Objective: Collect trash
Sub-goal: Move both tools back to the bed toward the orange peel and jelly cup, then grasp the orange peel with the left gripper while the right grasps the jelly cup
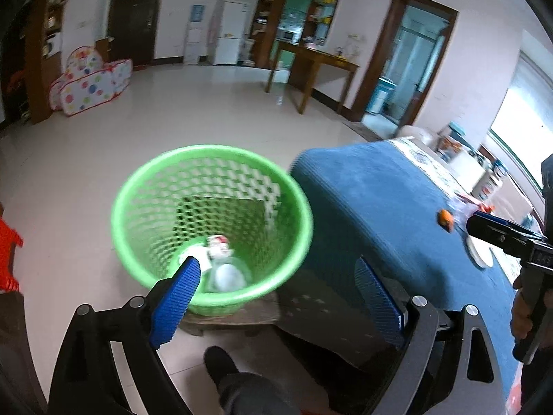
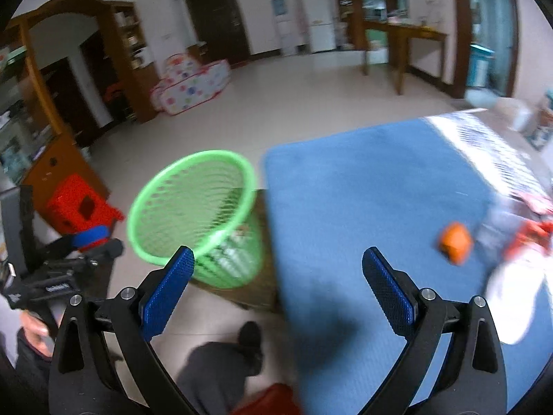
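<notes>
The left gripper [image 1: 276, 287] hangs over the near rim of the green plastic mesh basket [image 1: 145, 186], its blue ribbed fingers [image 1: 176, 302] spread wide with nothing between them. The right gripper [image 2: 276, 276] is likewise wide apart and empty, held above the edge of the blue cloth-covered table [image 2: 363, 186]. The basket stands on a low wooden stool just beside the table; inside lie a crumpled white-and-red wrapper [image 1: 216, 245] and a clear plastic cup [image 1: 228, 275]. A small orange piece [image 2: 455, 240] rests on the cloth. Motion blur smears the litter at the table's far right; it cannot be identified.
</notes>
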### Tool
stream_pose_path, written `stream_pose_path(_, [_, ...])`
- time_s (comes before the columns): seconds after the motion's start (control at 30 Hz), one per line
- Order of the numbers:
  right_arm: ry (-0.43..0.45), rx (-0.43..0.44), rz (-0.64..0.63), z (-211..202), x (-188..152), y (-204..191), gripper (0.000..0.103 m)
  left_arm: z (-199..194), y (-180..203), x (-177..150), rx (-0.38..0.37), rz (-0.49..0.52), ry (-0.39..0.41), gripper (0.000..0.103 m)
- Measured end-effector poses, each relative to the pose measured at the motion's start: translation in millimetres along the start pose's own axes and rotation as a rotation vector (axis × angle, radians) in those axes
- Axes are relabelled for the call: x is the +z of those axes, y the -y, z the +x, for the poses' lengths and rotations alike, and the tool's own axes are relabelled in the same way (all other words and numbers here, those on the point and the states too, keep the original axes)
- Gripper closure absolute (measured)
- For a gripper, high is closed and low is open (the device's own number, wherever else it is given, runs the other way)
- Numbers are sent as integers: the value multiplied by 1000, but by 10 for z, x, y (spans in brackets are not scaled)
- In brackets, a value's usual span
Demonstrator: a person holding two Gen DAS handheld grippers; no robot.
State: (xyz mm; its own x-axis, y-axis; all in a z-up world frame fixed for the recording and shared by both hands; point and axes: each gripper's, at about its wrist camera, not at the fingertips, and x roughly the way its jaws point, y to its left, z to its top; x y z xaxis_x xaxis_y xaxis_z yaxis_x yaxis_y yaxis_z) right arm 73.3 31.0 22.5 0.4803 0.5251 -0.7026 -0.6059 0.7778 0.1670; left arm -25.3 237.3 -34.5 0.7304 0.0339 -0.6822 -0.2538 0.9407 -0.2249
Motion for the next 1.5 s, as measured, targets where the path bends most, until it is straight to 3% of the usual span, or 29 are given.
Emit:
stream_pose_path(0.3, [45, -314, 65, -311, -273, 970, 6, 177, 660, 23, -66, 71, -34, 15])
stream_pose_path(0.47, [20, -407, 95, -327, -361, 1492, 6, 339, 974, 90, -86, 96, -58, 15])
stream_pose_path(0.73, [-31, -416, 122, -53, -350, 1922, 8, 604, 1412, 207, -96, 161, -95, 15])
stream_pose_path(1.0, [-49, -411, 120, 30, -295, 1992, 12, 887, 1877, 308, -115, 237, -119, 15])
stream_pose_path(1.23, [-65, -381, 142, 24, -314, 2053, 34, 1155, 2215, 369, -139, 293, -142, 15])
stream_pose_path(1.5, [-19, -324, 169, -211, -363, 2114, 35, 1506, 2598, 372, -188, 343, -179, 15])
